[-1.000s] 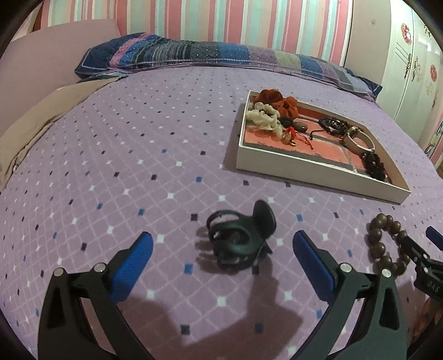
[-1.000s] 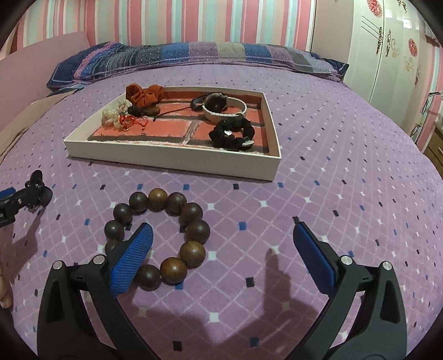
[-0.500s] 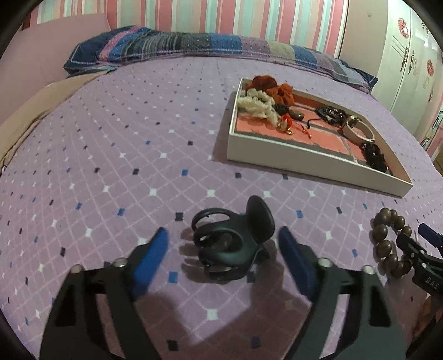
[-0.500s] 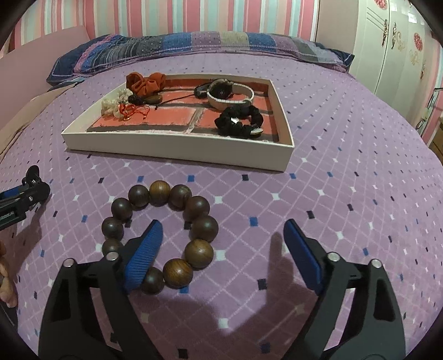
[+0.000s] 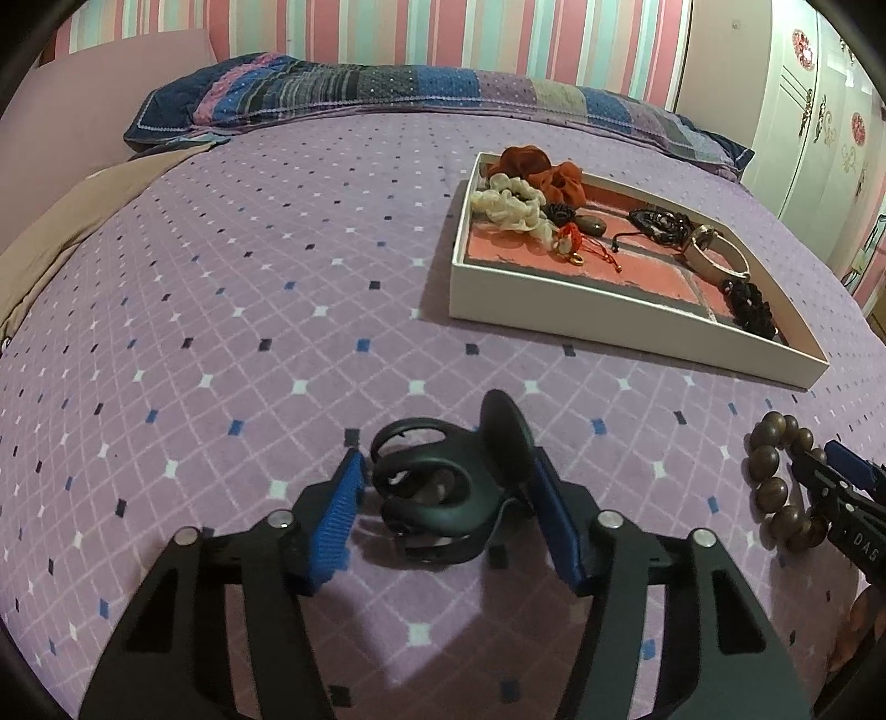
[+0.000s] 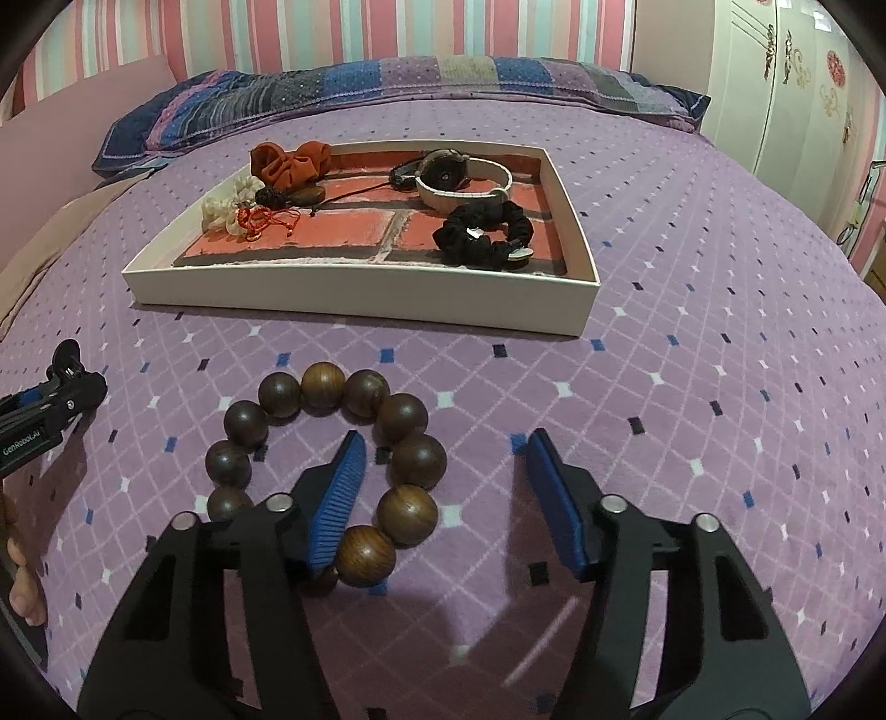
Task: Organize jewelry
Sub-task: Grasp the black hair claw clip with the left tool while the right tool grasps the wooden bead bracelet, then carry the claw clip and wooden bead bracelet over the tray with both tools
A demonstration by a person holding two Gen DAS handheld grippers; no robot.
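A home bedroom: a bed [image 5: 221,277] under a purple diamond-patterned cover fills the view; a patchwork pillow [image 5: 387,91] lies at its head; behind the pillow runs pink-striped wallpaper [image 6: 332,27]; right of the bed stands a white flower-decorated wardrobe [image 6: 792,72].

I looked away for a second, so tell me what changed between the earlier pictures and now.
Both grippers narrowed and are closing. The left gripper brackets the black hair claw, pads at its sides. The right gripper has one finger inside the wooden bead bracelet, its right-side beads between the fingers, the outer pad not yet touching. Claw, bracelet and the tray stayed put.
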